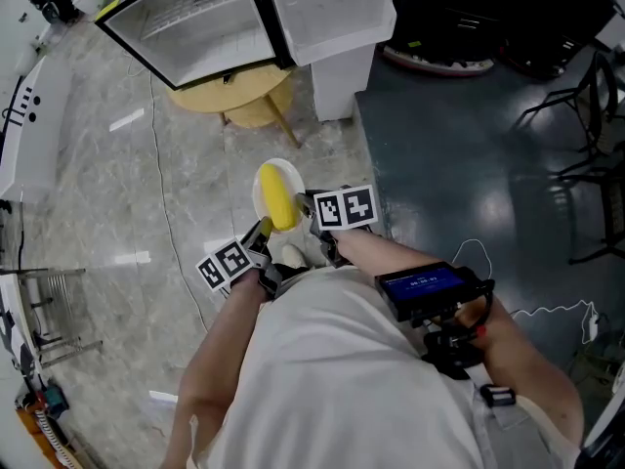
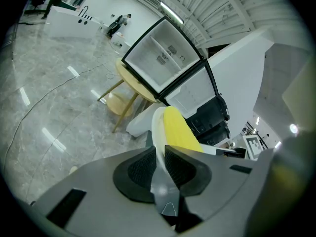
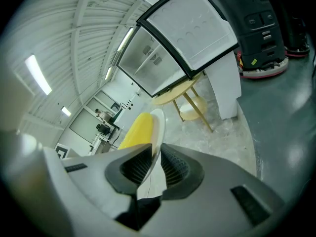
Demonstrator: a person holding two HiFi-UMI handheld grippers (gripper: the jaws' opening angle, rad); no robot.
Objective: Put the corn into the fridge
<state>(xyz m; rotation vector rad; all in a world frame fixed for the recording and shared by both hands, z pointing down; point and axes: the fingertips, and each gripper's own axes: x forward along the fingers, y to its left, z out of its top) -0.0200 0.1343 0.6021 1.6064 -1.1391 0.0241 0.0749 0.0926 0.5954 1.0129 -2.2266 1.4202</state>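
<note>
Corn [image 1: 277, 197] sits on a white plate [image 1: 295, 180] in the middle of the frame. My left tool [image 1: 260, 234] and right tool [image 1: 309, 203] both pinch the plate's rim. The open fridge [image 1: 195, 13], upper left, has no corn inside yet.

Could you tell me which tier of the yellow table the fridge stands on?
The larger upper tier, under the fridge; the smaller lower tier hangs between the legs.
</note>
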